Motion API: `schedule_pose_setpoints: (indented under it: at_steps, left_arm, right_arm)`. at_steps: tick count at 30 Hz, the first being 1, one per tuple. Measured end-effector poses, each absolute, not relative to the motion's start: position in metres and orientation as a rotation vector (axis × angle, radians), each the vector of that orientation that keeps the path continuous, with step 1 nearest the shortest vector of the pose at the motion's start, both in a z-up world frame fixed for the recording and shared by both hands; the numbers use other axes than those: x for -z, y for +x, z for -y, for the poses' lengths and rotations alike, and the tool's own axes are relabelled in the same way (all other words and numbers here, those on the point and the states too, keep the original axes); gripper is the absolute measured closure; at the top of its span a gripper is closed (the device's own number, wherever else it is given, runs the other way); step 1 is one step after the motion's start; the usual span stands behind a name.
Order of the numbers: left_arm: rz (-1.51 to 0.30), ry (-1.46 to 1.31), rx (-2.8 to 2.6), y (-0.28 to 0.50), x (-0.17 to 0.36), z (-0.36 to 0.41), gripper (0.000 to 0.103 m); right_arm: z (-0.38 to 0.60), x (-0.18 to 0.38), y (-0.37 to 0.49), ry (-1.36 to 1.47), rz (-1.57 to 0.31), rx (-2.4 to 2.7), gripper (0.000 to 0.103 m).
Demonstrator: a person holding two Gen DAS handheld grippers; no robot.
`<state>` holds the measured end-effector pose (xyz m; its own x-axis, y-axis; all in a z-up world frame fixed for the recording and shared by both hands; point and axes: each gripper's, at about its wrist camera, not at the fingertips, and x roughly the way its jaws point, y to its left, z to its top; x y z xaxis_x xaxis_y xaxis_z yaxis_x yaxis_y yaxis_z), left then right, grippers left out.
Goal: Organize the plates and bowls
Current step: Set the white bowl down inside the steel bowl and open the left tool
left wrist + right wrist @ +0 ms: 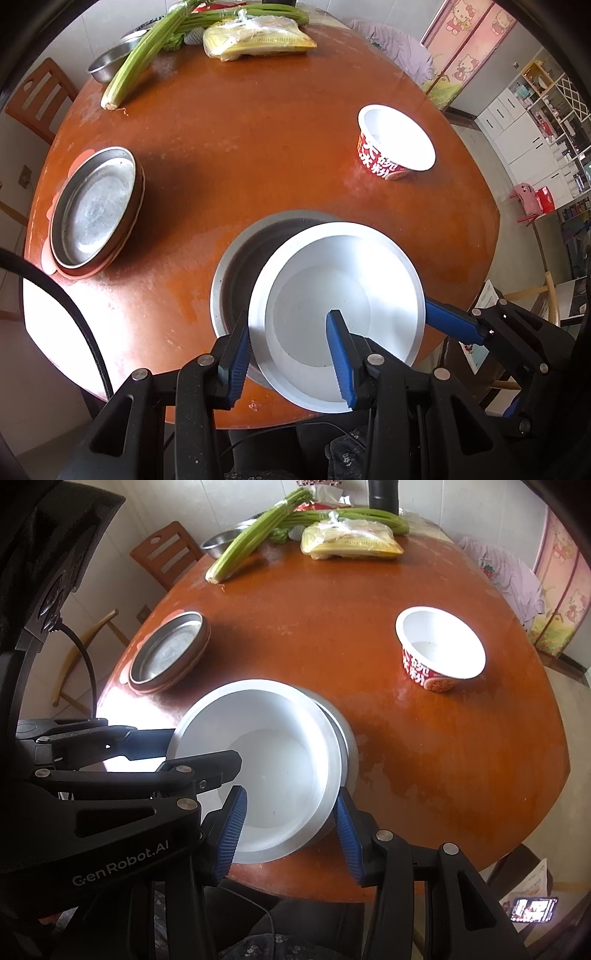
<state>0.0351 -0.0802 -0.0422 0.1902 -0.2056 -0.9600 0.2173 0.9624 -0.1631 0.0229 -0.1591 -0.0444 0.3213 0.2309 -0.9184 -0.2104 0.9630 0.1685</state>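
Observation:
A white bowl (332, 317) sits tilted, partly inside a larger metal bowl (236, 280) at the near table edge. My left gripper (291, 350) is open, its jaws astride the white bowl's near-left rim, one finger inside the bowl. My right gripper (290, 825) is open and astride the white bowl's (258, 760) near rim; it also shows at the bowl's right side in the left wrist view (454, 325). A steel plate (92, 210) rests on a brown plate at the left. A red-and-white paper bowl (395, 144) stands at the right.
The round brown table (258, 147) carries celery stalks (147, 51), a bagged yellow packet (255, 37) and a steel basin (107, 62) at the far side. A wooden chair (37, 99) stands at the left. Shelves line the right wall.

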Motion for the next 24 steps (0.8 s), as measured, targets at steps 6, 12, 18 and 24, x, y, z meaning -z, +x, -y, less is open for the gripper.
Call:
schedule_pose_setpoints:
  at_steps: [6, 12, 18, 24]
  left_arm:
    - [-1.352, 0.022, 0.288, 0.036, 0.048, 0.083, 0.064]
    - [-1.365, 0.033, 0.284, 0.039, 0.053, 0.087, 0.064]
    - [-1.38, 0.037, 0.278, 0.039, 0.059, 0.089, 0.064]
    - [-1.383, 0.049, 0.278, 0.04, 0.063, 0.092, 0.064]
  right_arm:
    - [0.16, 0.052, 0.025, 0.018, -1.229, -0.292, 0.052]
    - [0.16, 0.058, 0.028, 0.011, -1.246, -0.292, 0.052]
    - [0.159, 0.063, 0.029, 0.006, -1.263, -0.293, 0.052]
    - [0.159, 0.066, 0.029, -0.004, -1.273, -0.288, 0.052]
